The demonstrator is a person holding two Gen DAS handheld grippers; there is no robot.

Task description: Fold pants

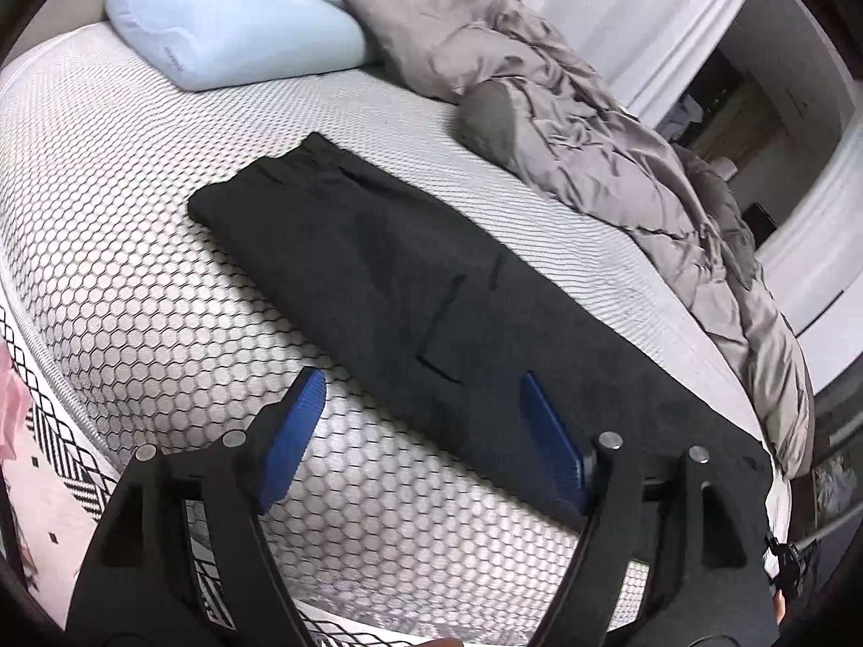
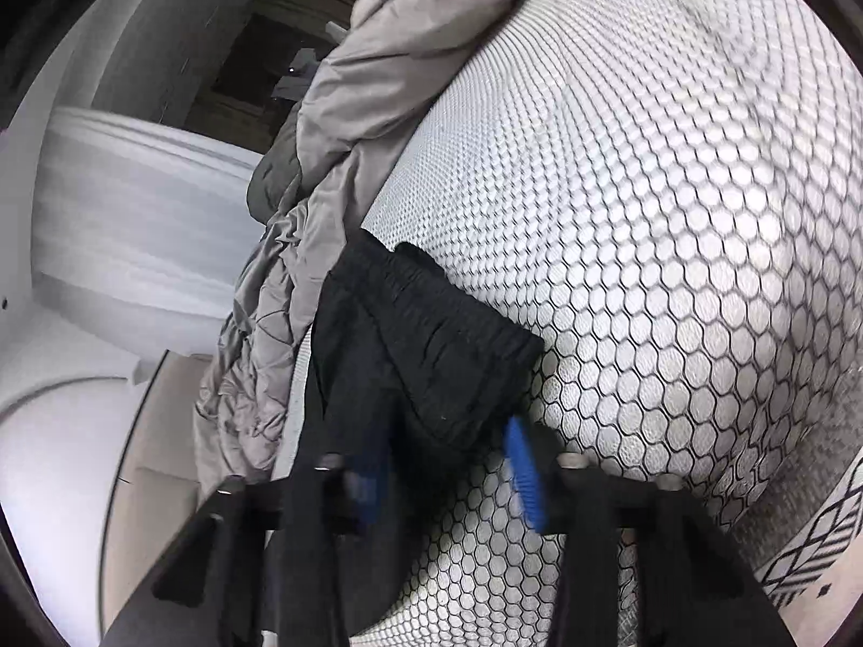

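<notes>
Left wrist view: black pants lie flat on the mattress, folded lengthwise into one long strip that runs from the waistband, out toward the pillows, down to the near edge of the bed. Left tongs stand wide apart and hold nothing; one blue pad hangs over bare honeycomb mattress cover, the other over the pants' near portion. Whether that pad touches the cloth cannot be told. A light blue pillow and a grey pillow sit at the far end of the bed. A crumpled grey duvet runs along the far side edge, apart from the pants.

Right wrist view: right tongs are open at a moderate width, with blue pads to either side of the pants. The elastic waistband end lies just ahead of the tips, partly raised and folded over. One finger is blurred; contact with the fabric cannot be told. The grey duvet borders the pants on the side away from the open mattress.
</notes>
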